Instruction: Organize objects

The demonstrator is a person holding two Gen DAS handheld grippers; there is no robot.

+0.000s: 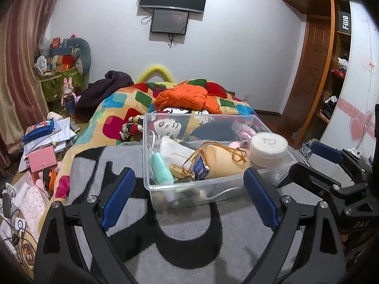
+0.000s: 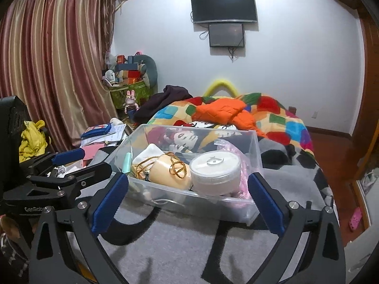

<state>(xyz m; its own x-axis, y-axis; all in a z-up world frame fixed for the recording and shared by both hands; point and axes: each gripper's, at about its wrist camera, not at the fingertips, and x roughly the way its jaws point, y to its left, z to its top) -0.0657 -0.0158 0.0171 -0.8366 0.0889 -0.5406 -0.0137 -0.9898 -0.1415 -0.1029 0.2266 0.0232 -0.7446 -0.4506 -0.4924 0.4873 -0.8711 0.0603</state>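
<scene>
- A clear plastic storage bin [image 1: 208,165] sits on a grey-and-black blanket [image 1: 189,232] on the bed, already holding a round white lidded tub [image 1: 268,148], a mint-green tube [image 1: 163,169] and a small blue box [image 1: 201,169].
- Left tool [image 1: 189,196] and right tool [image 2: 187,204] both stand wide open and empty, angled down at the bin's near wall, side by side.
- Judged step: between placements; next comes choosing another loose item to collect.
</scene>
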